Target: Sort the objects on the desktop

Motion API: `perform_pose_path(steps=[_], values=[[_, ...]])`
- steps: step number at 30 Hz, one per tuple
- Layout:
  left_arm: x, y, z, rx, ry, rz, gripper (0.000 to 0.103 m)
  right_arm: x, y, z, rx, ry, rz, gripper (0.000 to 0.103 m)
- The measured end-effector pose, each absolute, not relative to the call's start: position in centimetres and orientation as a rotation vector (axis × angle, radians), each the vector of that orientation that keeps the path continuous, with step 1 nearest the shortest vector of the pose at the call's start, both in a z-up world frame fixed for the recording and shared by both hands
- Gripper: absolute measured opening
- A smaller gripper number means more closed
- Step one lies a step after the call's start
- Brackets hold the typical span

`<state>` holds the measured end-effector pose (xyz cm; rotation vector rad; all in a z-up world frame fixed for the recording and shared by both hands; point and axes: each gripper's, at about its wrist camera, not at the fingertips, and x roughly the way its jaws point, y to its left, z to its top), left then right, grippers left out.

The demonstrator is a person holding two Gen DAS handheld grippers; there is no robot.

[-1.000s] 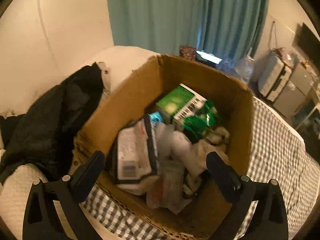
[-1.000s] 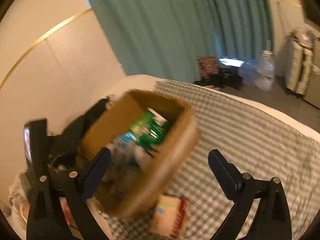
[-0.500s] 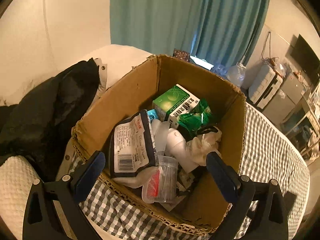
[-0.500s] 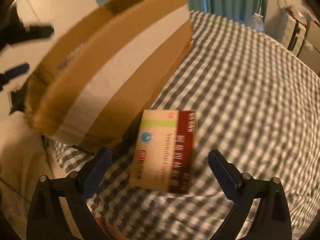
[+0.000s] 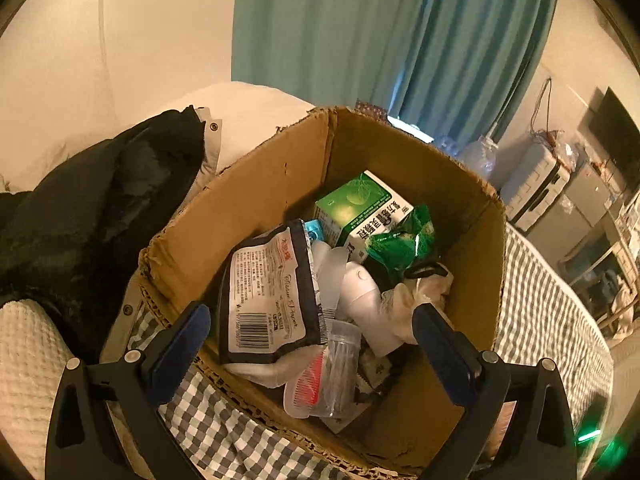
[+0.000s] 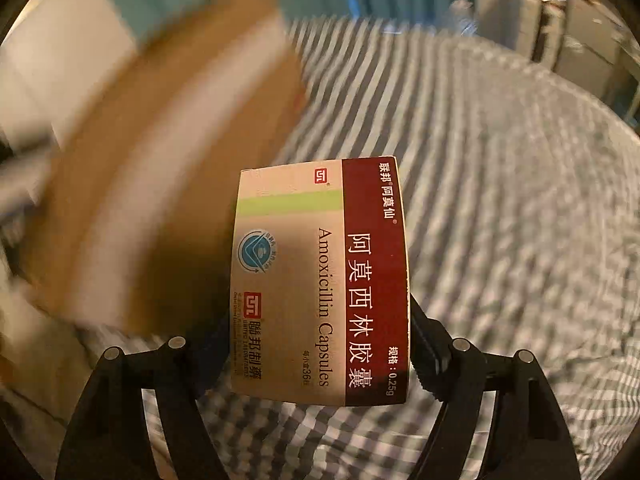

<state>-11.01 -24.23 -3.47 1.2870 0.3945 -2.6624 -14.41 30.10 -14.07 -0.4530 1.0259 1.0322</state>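
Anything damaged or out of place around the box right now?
The cardboard box has a torn, ragged rim, and its contents are piled in loosely. An amoxicillin carton lies outside it on the checked cloth, between the closing fingers of the right gripper.

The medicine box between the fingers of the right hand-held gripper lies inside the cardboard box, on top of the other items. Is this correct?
Not quite. The right wrist view shows the medicine box between the right hand-held gripper fingers on the checked cloth, beside the cardboard box, not inside it.
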Motion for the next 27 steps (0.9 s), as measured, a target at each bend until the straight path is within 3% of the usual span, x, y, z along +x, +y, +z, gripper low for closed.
perform_pose_path(steps=[8, 9, 11, 18, 27], values=[[-10.7, -25.6, -3.8, 1.292, 0.393, -2.548, 0.103, -17.1, 36.7, -1.2, -0.359, 0.766, 1.32, 0.077], [-10.6, -25.8, -3.9, 1.298, 0.386, -2.505, 0.103, -18.1, 37.7, -0.8, -0.36, 0.744, 1.333, 0.078], [-10.2, -26.2, -4.0, 1.294, 0.385, -2.468, 0.103, -19.1, 39.8, -0.3, -0.368, 0.712, 1.325, 0.1], [-8.7, -25.7, -2.5, 1.221, 0.445, -2.55, 0.103, -19.4, 37.1, 3.8, -0.276, 0.646, 1.205, 0.101], [-6.3, -16.1, 2.1, 1.132, 0.206, -2.898, 0.103, -11.5, 27.4, 5.3, -0.28, 0.578, 1.004, 0.103]])
